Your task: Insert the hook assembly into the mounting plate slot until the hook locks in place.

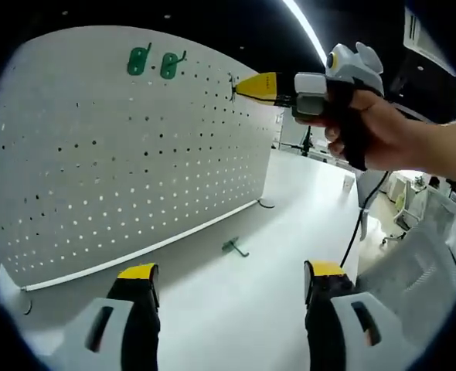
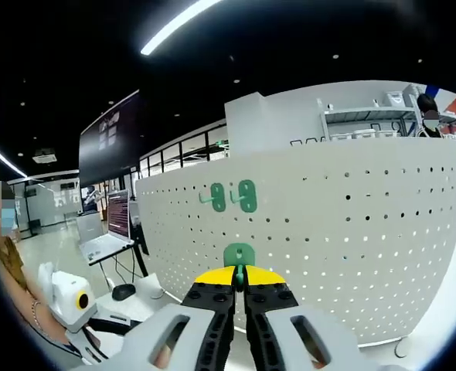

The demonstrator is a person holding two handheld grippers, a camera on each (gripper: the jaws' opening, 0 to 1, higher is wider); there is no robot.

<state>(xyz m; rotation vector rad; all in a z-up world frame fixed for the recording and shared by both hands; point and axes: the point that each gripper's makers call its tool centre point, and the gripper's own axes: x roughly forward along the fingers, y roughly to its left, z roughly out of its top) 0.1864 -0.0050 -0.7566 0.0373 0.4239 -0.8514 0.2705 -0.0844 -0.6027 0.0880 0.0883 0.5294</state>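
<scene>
1. Pinching a green hook point(image 2: 239, 256) w/ jaws clamped tight, the right gripper point(image 2: 239, 272) holds it at the white pegboard point(image 2: 352, 224).
2. Two more green hooks point(image 1: 151, 61) hang up top.
3. Left gripper point(image 1: 232, 274) gapes wide, nothing in it, over the table point(image 1: 290, 201).
4. Another hook point(image 1: 234, 247) lies on the table.

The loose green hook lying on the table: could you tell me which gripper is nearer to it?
Left. The left gripper hangs open just above the table, short of the loose hook; the right gripper is up at the pegboard, shut on another hook.
</scene>
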